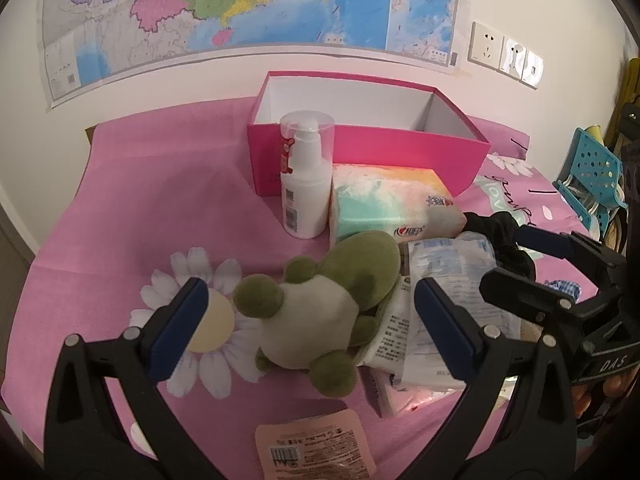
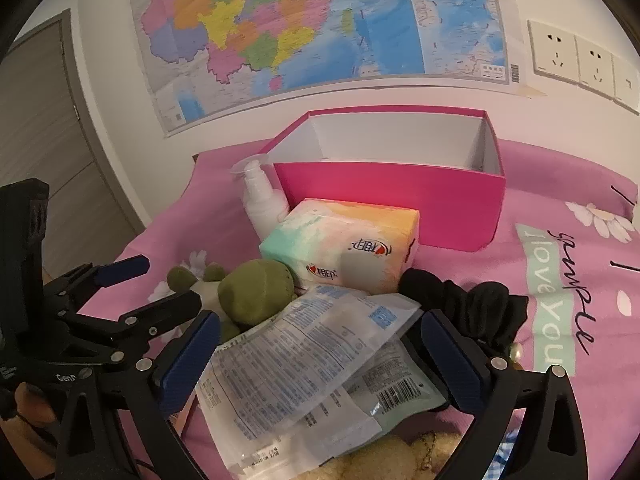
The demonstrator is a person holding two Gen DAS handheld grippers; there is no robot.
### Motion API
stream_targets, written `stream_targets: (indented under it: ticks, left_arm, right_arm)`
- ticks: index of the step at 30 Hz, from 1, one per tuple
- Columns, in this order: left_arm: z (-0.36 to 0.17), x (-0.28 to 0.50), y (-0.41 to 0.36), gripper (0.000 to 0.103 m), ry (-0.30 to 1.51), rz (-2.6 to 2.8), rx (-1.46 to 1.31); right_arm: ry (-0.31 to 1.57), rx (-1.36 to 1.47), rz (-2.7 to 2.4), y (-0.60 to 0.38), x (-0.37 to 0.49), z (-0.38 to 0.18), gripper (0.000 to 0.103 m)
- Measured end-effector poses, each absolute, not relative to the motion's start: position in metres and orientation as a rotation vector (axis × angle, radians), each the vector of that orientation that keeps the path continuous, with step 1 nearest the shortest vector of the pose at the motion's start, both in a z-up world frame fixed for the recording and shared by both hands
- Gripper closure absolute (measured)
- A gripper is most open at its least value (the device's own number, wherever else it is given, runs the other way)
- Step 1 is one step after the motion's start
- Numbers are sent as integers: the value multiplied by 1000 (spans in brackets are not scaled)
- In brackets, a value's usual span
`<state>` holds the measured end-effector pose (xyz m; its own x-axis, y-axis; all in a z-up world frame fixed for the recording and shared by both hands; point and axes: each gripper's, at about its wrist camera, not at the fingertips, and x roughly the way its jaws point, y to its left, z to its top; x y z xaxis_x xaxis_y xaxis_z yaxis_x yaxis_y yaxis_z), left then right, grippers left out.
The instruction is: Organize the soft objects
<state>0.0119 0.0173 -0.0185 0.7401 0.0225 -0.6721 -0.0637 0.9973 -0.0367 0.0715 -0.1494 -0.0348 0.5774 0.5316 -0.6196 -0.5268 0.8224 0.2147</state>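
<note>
Pink cloth with daisy prints covers the whole surface, and on it, largest first: one magenta box with a white inside, open on top, sitting at twelve o'clock against the wall; one pastel tissue pack just in front of it; one white pump bottle standing upright, touching the tissue pack's nine o'clock side. Then one green plush frog, at least two clear printed packets overlapping each other, one black scrunchie at three o'clock of the packets, one peach sachet at six o'clock in the left view.

The left gripper is level and low, its blue-padded fingers spread wide, and the frog lies right between them, touching neither pad. The right gripper also points toward the box, fingers wide apart too, straddling the top packet, which lies flat across the gap between the pads. A hand shows dimly at the edge behind each gripper. The frog's head rests against the packets, at two o'clock of its body.
</note>
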Motion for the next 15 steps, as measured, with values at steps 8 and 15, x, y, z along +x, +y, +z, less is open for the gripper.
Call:
stream_targets:
  ticks: [8, 15]
  left_arm:
    - [-25, 16, 29, 0, 759, 22, -72]
    - [-37, 21, 45, 3, 798, -50, -131]
  right_arm:
    - [772, 21, 682, -141, 82, -38, 13]
    - [815, -1, 729, -124, 93, -42, 25]
